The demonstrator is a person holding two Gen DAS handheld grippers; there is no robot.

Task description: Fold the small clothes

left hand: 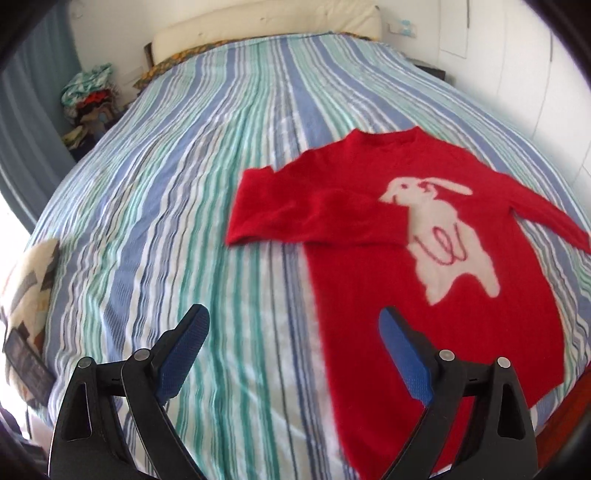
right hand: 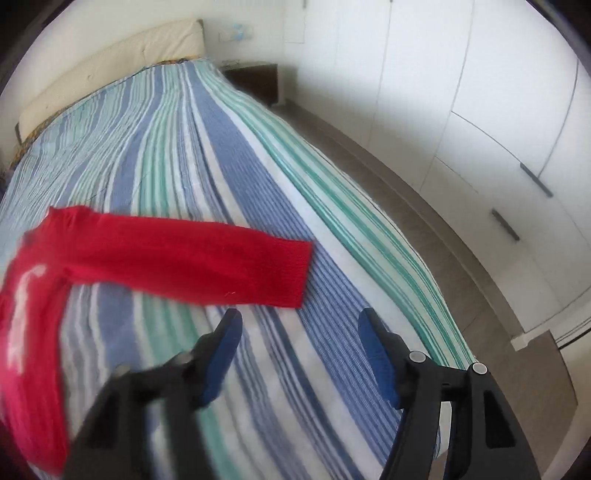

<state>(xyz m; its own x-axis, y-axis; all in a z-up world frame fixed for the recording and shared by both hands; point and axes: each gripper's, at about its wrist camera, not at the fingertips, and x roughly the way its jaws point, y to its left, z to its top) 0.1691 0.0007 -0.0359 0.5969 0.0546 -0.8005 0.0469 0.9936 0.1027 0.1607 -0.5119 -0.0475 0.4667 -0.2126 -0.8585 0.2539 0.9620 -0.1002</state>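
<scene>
The fuzzy red knitted sweater with a white rabbit (left hand: 424, 258) lies flat on the striped bed (left hand: 184, 221), sleeves out for folding, while the left gripper (left hand: 293, 354) and right gripper (right hand: 299, 354) hover, fingers spread and empty.

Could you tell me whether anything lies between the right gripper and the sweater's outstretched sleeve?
Nothing visible does. The right gripper hangs open just short of the red sweater's sleeve, with only bare striped bedspread between its fingers and the cuff.

sweater (left hand: 369, 258): red, white rabbit motif | bedspread (left hand: 184, 184): blue-green-white stripes | headboard (left hand: 258, 26): cream
</scene>
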